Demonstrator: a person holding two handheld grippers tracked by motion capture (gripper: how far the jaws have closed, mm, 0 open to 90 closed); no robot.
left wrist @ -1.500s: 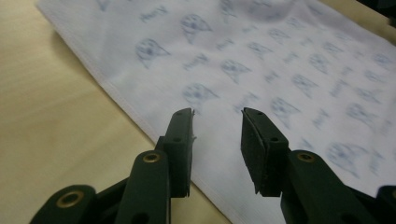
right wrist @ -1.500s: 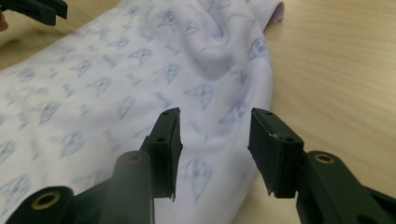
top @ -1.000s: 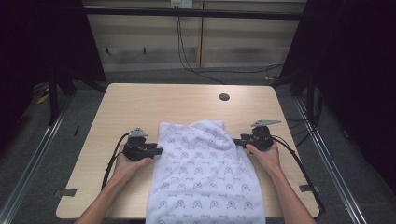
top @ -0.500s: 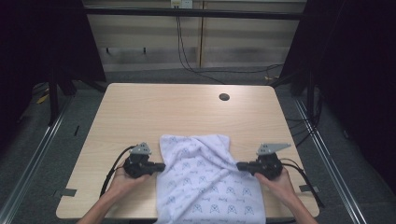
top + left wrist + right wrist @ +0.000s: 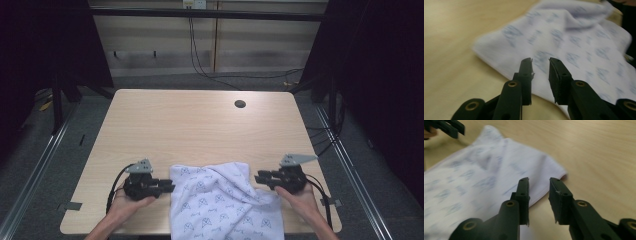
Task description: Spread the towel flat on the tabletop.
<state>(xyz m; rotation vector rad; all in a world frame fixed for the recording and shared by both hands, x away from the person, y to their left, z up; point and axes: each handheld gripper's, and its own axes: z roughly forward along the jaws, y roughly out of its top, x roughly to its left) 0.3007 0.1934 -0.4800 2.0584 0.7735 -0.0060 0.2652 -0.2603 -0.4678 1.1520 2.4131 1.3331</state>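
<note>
Item: white patterned cloth (image 5: 225, 202), folded back on itself, bunched at the near edge of the surface (image 5: 200, 125). We have the left hand-held gripper (image 5: 167, 187) and right hand-held gripper (image 5: 261, 178) flanking it, jaws just reopened, nothing between them. Fold made, we judge; smoothing and further folds remain.

Left gripper (image 5: 540, 67): two black jaws with brass-coloured rivets, rising from the lower edge, a clear gap between them, nothing clamped; the jaws have just been opening. White cloth with a repeated blue-grey print (image 5: 574, 47): rumpled, blurred, lying just beyond and beneath the jaw tips. Pale wood-grain bench (image 5: 456, 37): bare to the left of the cloth.
</note>
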